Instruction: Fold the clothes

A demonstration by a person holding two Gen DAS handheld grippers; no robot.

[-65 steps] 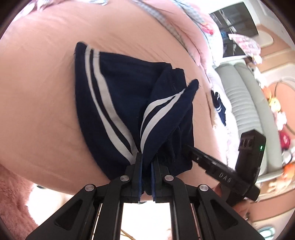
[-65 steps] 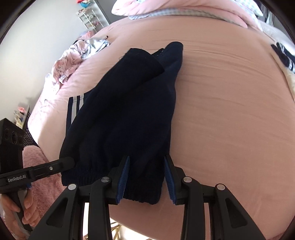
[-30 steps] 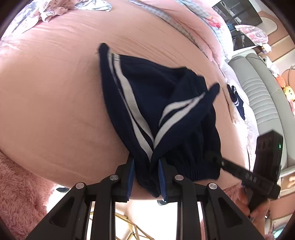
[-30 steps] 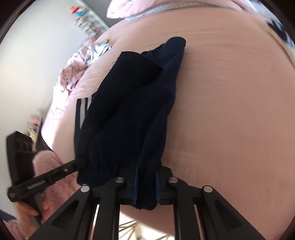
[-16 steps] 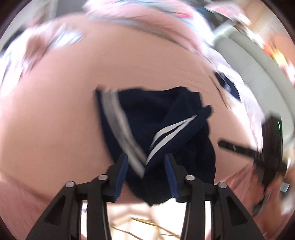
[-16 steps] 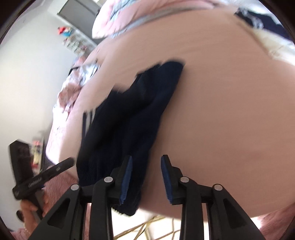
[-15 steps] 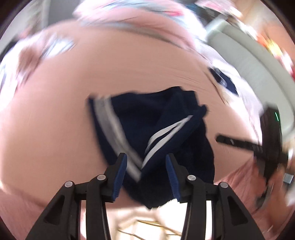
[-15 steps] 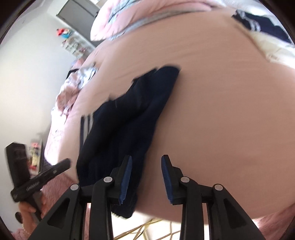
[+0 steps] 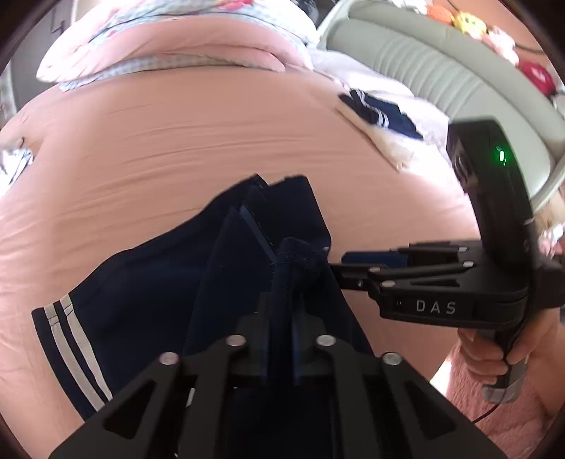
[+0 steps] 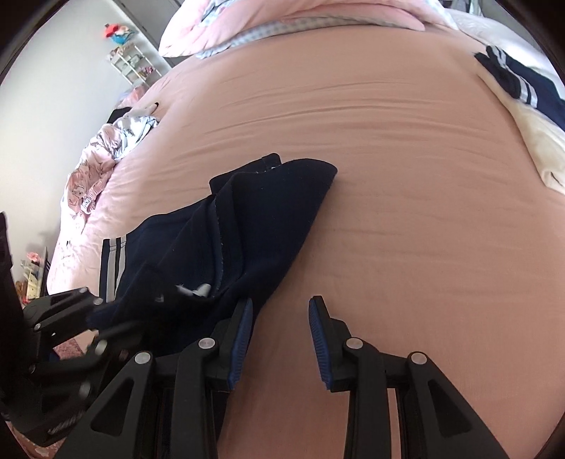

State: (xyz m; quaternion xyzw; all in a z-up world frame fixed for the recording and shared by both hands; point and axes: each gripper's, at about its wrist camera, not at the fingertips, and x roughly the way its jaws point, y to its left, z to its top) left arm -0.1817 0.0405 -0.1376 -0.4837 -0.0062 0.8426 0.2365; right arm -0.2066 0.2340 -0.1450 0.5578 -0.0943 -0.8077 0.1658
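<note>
navy shorts [image 9: 169, 282] with white side stripes lie crumpled on the pink bed sheet [image 9: 176, 141], lower centre of the left wrist frame, stripes at lower left. left gripper [image 9: 282, 339] has its fingers clenched on a bunched fold of the navy fabric, cloth pinched between the blue pads at bottom centre. right gripper [image 10: 279, 339] is released, its blue-padded fingers [image 10: 242, 335] spread apart over bare sheet, the left finger just beside the shorts' edge, nothing between them. in the left wrist frame the right gripper comes in from the right edge, marked "das", green light lit on its body, tip touching or just beside the raised fold, cannot tell which; a hand [image 9: 494, 349] holds its handle at lower right. in the right wrist frame the shorts [image 10: 229, 240] sit centre left, one flap folded over, the left gripper blurred at lower left. second navy striped garment [image 10: 522, 88] lies on cream cloth at upper right, well apart. pink pillows [image 10: 282, 21] at top, crumpled pink clothes [image 10: 102, 155] at left edge, grey-green padded headboard [image 9: 441, 70] at upper right of the left wrist frame.
</note>
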